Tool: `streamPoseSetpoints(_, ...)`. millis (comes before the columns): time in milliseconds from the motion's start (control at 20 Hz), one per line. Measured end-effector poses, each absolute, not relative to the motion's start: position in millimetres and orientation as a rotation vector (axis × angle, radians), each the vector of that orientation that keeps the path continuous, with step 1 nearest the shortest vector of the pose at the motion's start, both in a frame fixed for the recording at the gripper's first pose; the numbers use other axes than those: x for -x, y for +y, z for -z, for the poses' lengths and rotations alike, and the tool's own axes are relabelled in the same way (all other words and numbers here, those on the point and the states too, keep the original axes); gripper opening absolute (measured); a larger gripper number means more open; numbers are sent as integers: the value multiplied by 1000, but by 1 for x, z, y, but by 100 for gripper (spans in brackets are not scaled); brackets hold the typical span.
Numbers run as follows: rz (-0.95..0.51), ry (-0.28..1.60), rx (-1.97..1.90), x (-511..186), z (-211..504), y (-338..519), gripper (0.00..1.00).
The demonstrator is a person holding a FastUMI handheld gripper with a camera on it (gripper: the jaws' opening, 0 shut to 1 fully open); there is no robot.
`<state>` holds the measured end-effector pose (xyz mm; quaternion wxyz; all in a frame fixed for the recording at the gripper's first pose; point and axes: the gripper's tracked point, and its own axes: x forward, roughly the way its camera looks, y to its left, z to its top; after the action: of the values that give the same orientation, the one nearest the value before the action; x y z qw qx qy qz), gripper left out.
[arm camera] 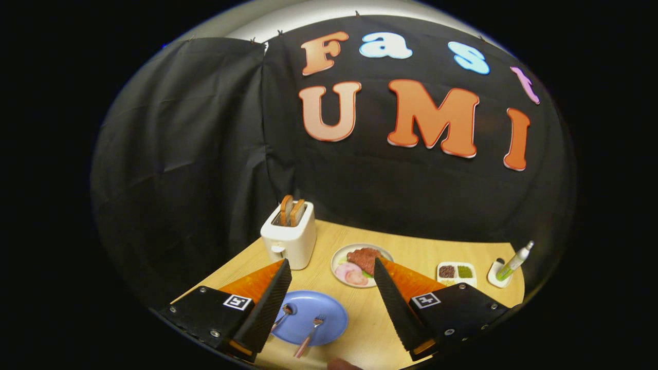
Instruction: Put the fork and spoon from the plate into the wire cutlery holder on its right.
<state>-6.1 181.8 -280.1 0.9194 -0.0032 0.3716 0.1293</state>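
The gripper [333,298] hangs above the table [370,329] with its jaws spread wide and nothing between them; neither finger touches any object.

The blue plate [329,311] is taken as the landmark. It lies below and between the fingers, closer to the left finger than to the right. The fork [310,335] lies on the near side of the plate, tines on the plate surface and handle running out over the near rim toward the gripper; its long axis is roughly in line with the fingers, slightly slanted. The spoon [284,313] lies on the left part of the plate, bowl toward the plate centre, its handle passing under the left finger and partly hidden. Judgement: the fork is the more accessible piece; a descent toward the plate is needed before any closing.

The wire cutlery holder cannot be identified.

Containers beyond the plate: a white toaster [289,240] with two slices of toast [291,209] standing in its slots; a white dish [338,259] holding meat and sliced food; further right of it, a small divided tray [455,273] with dark and green fillings, and a holder with a slanted tube [514,262].
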Motion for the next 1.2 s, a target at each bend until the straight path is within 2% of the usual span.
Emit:
streamPoseSetpoints(750, -214, 1406, 35, 109, 429, 209, 96)
streamPoseSetpoints(850, -221, 1519, -13, 129, 441, 215, 90)
streamPoseSetpoints(1000, -178, 1579, 0, 138, 456, 207, 82)
streamPoseSetpoints(1200, -170, 1625, 30, 141, 469, 209, 79)
